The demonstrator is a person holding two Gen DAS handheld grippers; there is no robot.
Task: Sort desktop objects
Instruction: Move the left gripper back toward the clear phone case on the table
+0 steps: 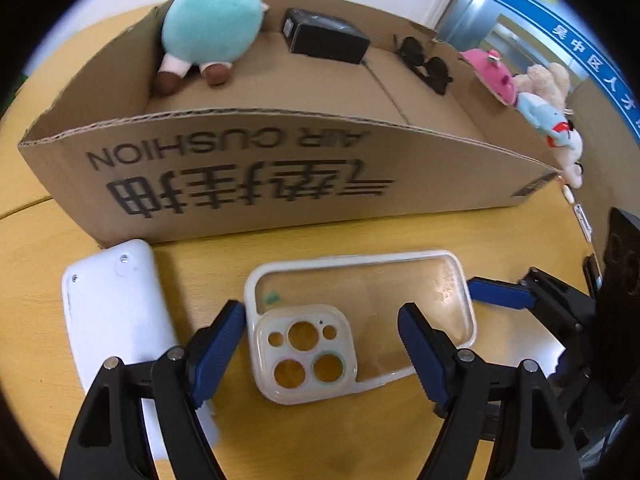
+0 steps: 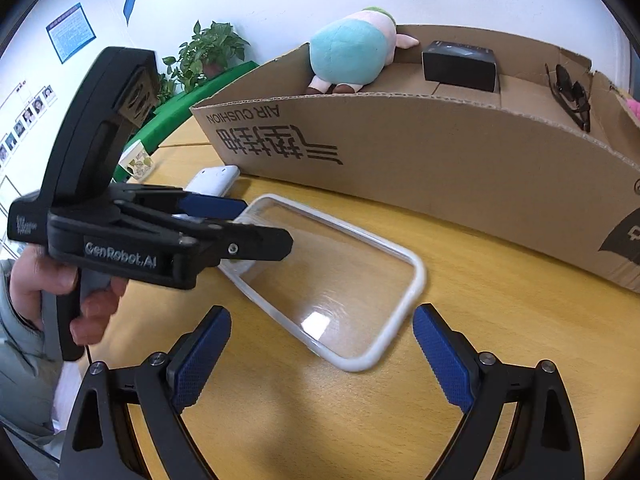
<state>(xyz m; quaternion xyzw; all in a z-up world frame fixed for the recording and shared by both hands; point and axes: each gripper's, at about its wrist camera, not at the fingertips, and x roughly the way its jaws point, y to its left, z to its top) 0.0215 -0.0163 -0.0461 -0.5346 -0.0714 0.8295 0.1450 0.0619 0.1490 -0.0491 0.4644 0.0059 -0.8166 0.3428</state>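
A clear phone case (image 1: 360, 304) with a white rim lies flat on the wooden table (image 1: 460, 232), its camera cut-outs toward me in the left wrist view. My left gripper (image 1: 322, 316) is open and low over that camera end, one pad at the rim's left edge, the other above the clear back. The pads do not press on it. In the right wrist view the case (image 2: 332, 280) lies just ahead of my open right gripper (image 2: 320, 314), which holds nothing. A hand holds the left gripper (image 2: 236, 220) over the case's far end.
An open cardboard box (image 1: 280, 168) stands behind the case, holding a teal plush (image 1: 212, 24), a black box (image 1: 324, 36) and sunglasses (image 1: 424, 64). A white rounded slab (image 1: 116, 312) lies left of the case. Small plush toys (image 1: 536, 96) hang at the box's right end.
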